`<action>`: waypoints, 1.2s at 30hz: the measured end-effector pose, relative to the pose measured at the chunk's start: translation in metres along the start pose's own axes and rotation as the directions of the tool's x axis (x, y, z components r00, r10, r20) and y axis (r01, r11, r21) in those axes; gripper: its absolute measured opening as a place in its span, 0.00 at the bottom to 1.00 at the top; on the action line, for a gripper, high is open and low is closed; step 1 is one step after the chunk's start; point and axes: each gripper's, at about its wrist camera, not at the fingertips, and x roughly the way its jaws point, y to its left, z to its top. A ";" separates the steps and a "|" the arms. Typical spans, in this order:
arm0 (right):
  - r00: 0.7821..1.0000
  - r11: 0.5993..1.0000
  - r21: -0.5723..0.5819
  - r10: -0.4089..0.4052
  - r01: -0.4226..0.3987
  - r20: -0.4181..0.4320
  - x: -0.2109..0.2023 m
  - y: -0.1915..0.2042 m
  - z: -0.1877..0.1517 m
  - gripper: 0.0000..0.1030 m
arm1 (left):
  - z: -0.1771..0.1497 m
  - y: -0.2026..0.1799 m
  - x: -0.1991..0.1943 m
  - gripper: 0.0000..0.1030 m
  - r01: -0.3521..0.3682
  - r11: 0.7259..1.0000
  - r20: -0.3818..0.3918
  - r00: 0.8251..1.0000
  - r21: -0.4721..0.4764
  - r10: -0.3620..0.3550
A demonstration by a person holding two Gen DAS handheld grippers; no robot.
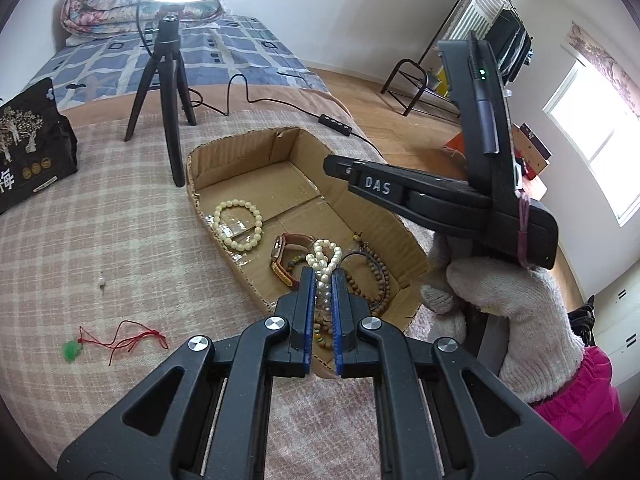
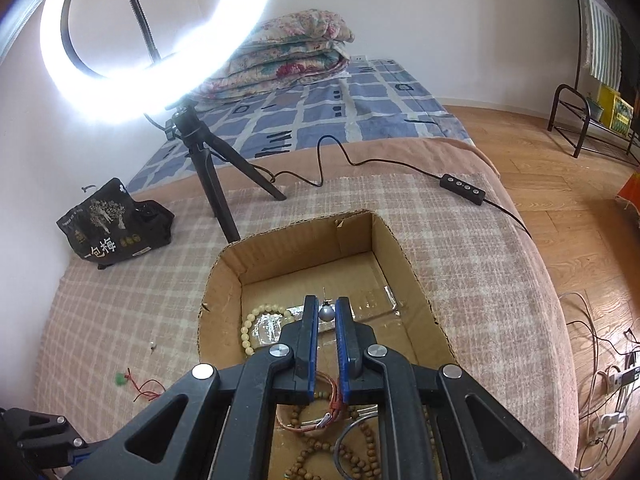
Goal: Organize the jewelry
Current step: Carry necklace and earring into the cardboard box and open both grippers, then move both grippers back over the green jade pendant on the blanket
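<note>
My left gripper (image 1: pixel 323 274) is shut on a white pearl bracelet (image 1: pixel 325 258) and holds it over the near end of an open cardboard box (image 1: pixel 240 150). In the box lie a cream bead bracelet (image 1: pixel 239 222), a brown-strap watch (image 1: pixel 285 254) and brown wooden bead strands (image 1: pixel 379 280). My right gripper (image 2: pixel 326 306) is shut on a small silver-grey pearl earring (image 2: pixel 326 313) above the box (image 2: pixel 296 240); it also shows from the side in the left wrist view (image 1: pixel 340 168). On the blanket lie a green pendant on red cord (image 1: pixel 72 350) and a small white earring (image 1: pixel 102 281).
A ring light on a black tripod (image 1: pixel 168 80) stands behind the box, its cable and control (image 2: pixel 462 189) trailing right. A black snack bag (image 1: pixel 28 148) sits at the left. The bed edge drops to a wooden floor (image 2: pixel 560 200) on the right.
</note>
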 end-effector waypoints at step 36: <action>0.992 0.997 0.006 -0.081 0.081 0.091 -0.078 0.029 -0.019 0.87 | -0.026 0.031 -0.081 0.43 -0.168 0.985 0.066 0.984 0.032 0.166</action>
